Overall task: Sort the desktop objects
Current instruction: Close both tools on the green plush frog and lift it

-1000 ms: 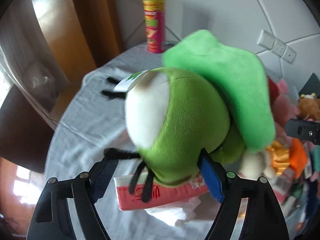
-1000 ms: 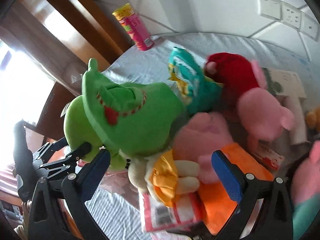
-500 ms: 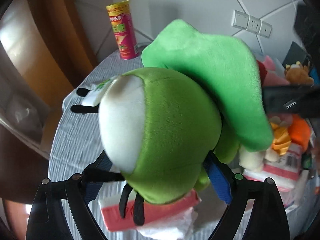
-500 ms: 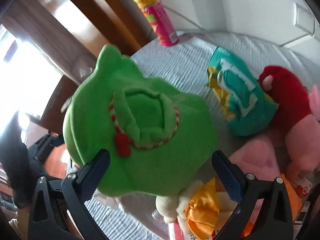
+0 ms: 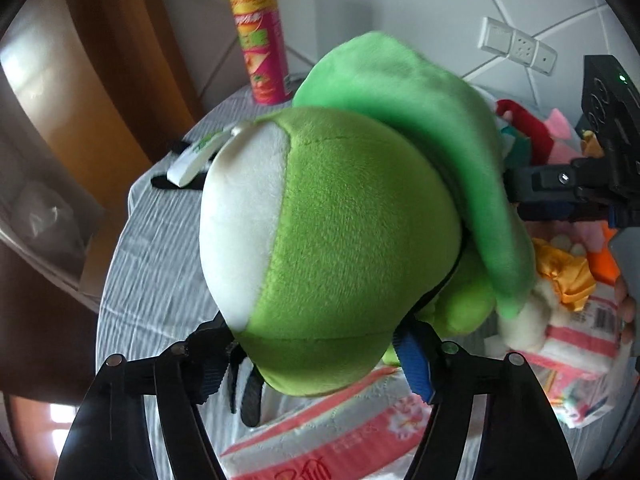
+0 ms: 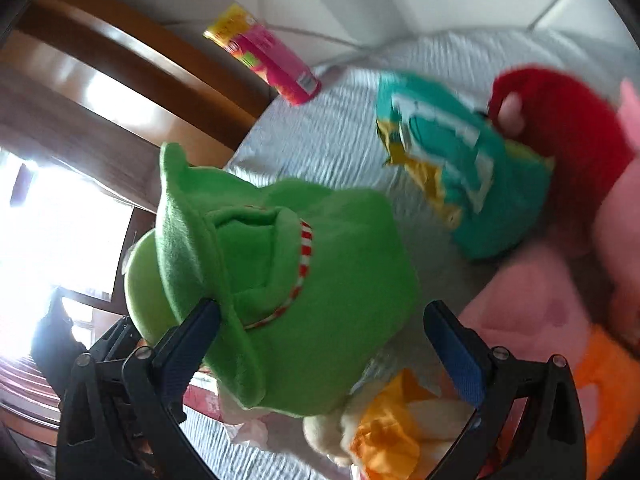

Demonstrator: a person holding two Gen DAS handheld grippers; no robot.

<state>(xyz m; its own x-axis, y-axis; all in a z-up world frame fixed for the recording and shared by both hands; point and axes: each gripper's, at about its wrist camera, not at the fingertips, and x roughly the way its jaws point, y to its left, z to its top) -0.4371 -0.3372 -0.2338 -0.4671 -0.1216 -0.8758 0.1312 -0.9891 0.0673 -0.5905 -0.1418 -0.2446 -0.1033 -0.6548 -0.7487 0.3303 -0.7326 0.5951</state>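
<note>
My left gripper (image 5: 316,356) is shut on a green plush toy (image 5: 340,240) with a white belly and a wide green hat, held up above the grey tablecloth (image 5: 160,264). The same toy (image 6: 288,264) fills the right wrist view, hat towards the camera. My right gripper (image 6: 320,340) is open, with its jaws standing either side of the hat's brim; the left blue pad (image 6: 200,328) is close to the brim. The right gripper also shows at the right edge of the left wrist view (image 5: 576,184).
A pink crisp tube (image 5: 262,44) stands at the table's far edge. A teal snack bag (image 6: 452,160), red plush (image 6: 560,120), pink plush (image 6: 532,300), a small toy with an orange bow (image 6: 384,436) and tissue packs (image 5: 328,432) crowd the right and front.
The left gripper has raised the green toy closer to its camera. The right gripper has moved in towards the hat, which now sits between its open jaws.
</note>
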